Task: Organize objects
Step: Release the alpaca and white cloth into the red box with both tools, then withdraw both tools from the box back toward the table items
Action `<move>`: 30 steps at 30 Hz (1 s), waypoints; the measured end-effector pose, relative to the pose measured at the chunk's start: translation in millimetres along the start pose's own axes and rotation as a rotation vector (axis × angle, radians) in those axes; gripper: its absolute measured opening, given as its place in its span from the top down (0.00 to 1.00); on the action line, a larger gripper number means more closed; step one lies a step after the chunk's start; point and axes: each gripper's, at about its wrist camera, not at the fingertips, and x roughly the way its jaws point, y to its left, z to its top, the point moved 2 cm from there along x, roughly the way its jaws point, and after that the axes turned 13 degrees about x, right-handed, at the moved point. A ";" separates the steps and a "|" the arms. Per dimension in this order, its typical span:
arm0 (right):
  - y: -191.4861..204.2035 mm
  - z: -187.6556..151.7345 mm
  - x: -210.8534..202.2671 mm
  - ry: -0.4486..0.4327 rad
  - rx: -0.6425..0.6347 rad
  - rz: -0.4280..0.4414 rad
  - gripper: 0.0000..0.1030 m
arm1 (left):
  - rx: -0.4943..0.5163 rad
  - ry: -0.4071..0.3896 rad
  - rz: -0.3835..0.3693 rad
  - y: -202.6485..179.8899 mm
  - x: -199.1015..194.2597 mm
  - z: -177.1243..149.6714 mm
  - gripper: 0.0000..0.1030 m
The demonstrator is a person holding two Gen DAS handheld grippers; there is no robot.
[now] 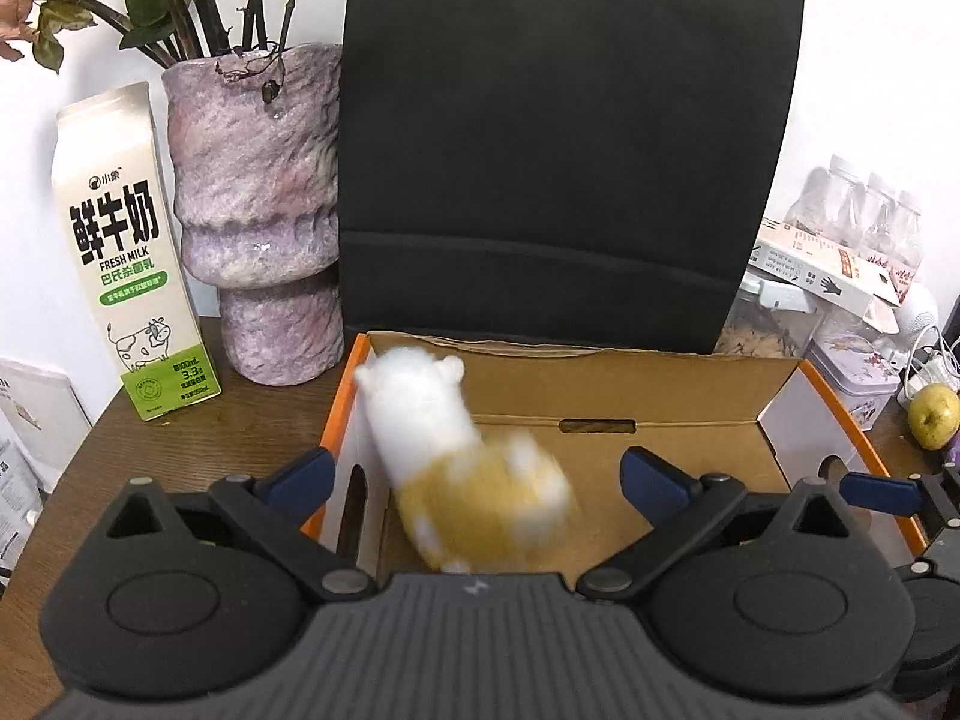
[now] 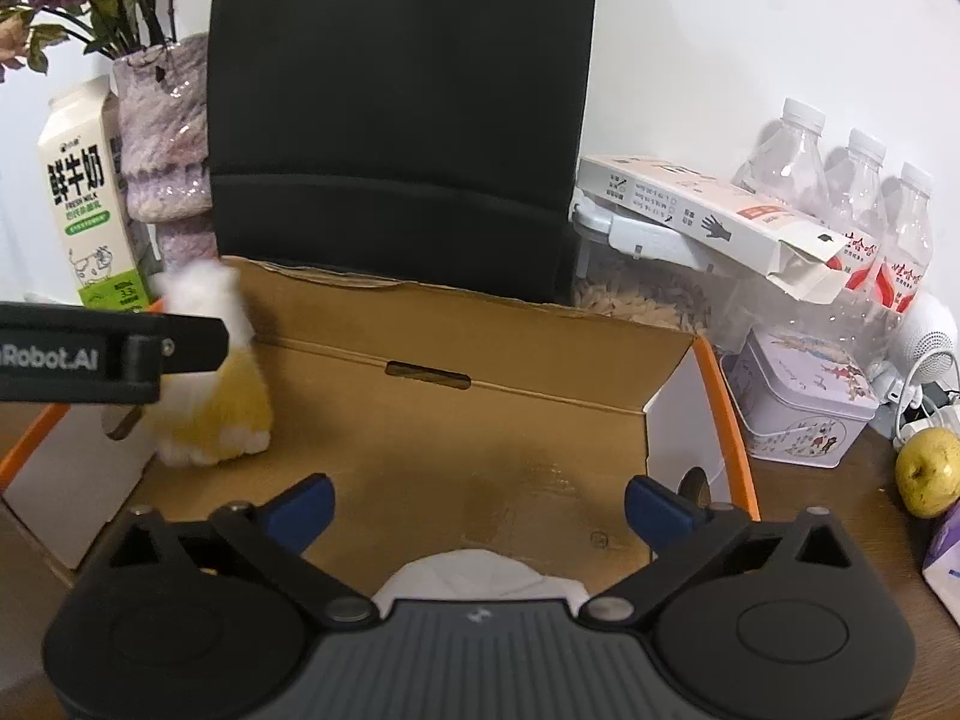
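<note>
The left gripper (image 1: 477, 474) tilts downward with its jaws spread wide, blue fingertips (image 1: 303, 471) at 9 and 3 o'clock, pressing on nothing. The right gripper (image 2: 480, 501) tilts down likewise, jaws fully apart and gripping nothing. In the right wrist view the left gripper's finger juts in at 9 o'clock

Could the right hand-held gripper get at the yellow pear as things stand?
Probably yes: the pear sits in the open on the table, right of the cardboard box, with only a cable beside it; the right hand-held gripper stands open.
</note>
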 end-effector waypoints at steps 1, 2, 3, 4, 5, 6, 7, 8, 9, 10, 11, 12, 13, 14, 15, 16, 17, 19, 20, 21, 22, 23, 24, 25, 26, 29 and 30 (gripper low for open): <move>0.2 0.0 -1.4 -0.004 -0.001 0.001 0.00 | 0.001 0.000 0.001 0.0 -0.7 -0.2 0.00; 0.8 0.0 -3.2 -0.008 -0.002 0.001 0.00 | 0.001 0.001 -0.003 -0.1 -1.6 -0.3 0.00; 1.0 0.2 -5.3 -0.012 -0.002 0.002 0.00 | 0.001 0.002 -0.006 -0.2 -2.6 -0.2 0.00; 1.2 0.4 -7.4 -0.016 -0.001 0.003 0.00 | 0.001 0.002 -0.005 -0.5 -3.9 0.0 0.00; 1.0 0.5 -9.7 -0.019 0.000 0.003 0.00 | 0.002 0.001 -0.004 -0.8 -5.7 0.2 0.00; 1.1 0.7 -12.1 -0.023 0.001 0.003 0.00 | 0.003 0.000 -0.005 -1.1 -7.4 0.5 0.00; 1.1 1.1 -14.0 -0.025 0.001 0.003 0.00 | 0.004 0.000 -0.007 -1.3 -9.2 0.7 0.00; 1.3 1.3 -16.2 -0.028 0.001 0.003 0.00 | 0.005 -0.001 -0.006 -1.6 -11.4 1.1 0.00; 1.9 1.4 -18.8 -0.030 0.001 0.003 0.00 | 0.006 -0.003 -0.004 -1.8 -14.5 1.7 0.00; 2.5 1.3 -21.5 -0.033 -0.001 0.001 0.00 | 0.007 -0.006 -0.003 -1.6 -17.7 2.3 0.00; 3.2 1.5 -24.4 -0.036 -0.003 0.000 0.00 | 0.008 -0.009 -0.003 -1.7 -20.9 3.0 0.00; 3.7 1.7 -27.8 -0.040 -0.004 0.000 0.00 | 0.009 -0.012 -0.003 -1.7 -25.0 3.6 0.00; 3.9 1.8 -31.1 -0.043 -0.004 0.000 0.00 | 0.010 -0.015 -0.002 -1.6 -28.4 4.2 0.00; 4.7 1.7 -34.7 -0.046 -0.004 0.000 0.00 | 0.011 -0.019 0.000 -1.5 -32.4 4.7 0.00; 5.0 1.8 -38.3 -0.049 -0.004 0.000 0.00 | 0.012 -0.021 -0.001 -1.7 -35.6 5.4 0.00; 5.2 1.9 -41.6 -0.051 -0.006 -0.001 0.00 | 0.014 -0.022 -0.001 -2.0 -39.8 6.0 0.00; 6.0 1.6 -45.5 -0.054 -0.007 -0.001 0.00 | 0.015 -0.023 -0.001 -2.2 -43.1 6.4 0.00; 7.0 1.3 -53.6 -0.062 -0.008 0.001 0.00 | 0.016 -0.029 0.003 -2.9 -51.1 7.6 0.00; 7.6 1.2 -58.0 -0.066 -0.008 0.003 0.00 | 0.017 -0.033 0.004 -3.2 -55.2 7.8 0.00; 8.1 1.0 -62.1 -0.070 -0.008 0.003 0.00 | 0.017 -0.037 0.004 -3.5 -59.9 8.2 0.00; 8.6 1.0 -65.7 -0.073 -0.007 0.004 0.00 | 0.017 -0.039 0.004 -3.8 -64.0 8.7 0.00; 9.3 0.8 -70.0 -0.077 -0.007 0.004 0.00 | 0.018 -0.043 0.006 -4.1 -68.8 9.0 0.00; 10.0 0.7 -74.5 -0.081 -0.006 0.005 0.00 | 0.019 -0.046 0.006 -4.5 -72.3 8.9 0.00; 10.9 0.4 -79.1 -0.085 -0.006 0.006 0.00 | 0.020 -0.049 0.006 -4.9 -76.8 9.0 0.00; 11.8 0.0 -83.9 -0.089 -0.006 0.007 0.00 | 0.020 -0.051 0.006 -5.1 -80.7 9.1 0.00; 14.8 -2.1 -96.8 -0.100 -0.008 0.008 0.00 | 0.026 -0.055 0.002 -7.0 -93.4 8.3 0.00; 15.9 -3.0 -101.6 -0.104 -0.009 0.009 0.00 | 0.029 -0.057 0.004 -7.8 -97.1 7.9 0.00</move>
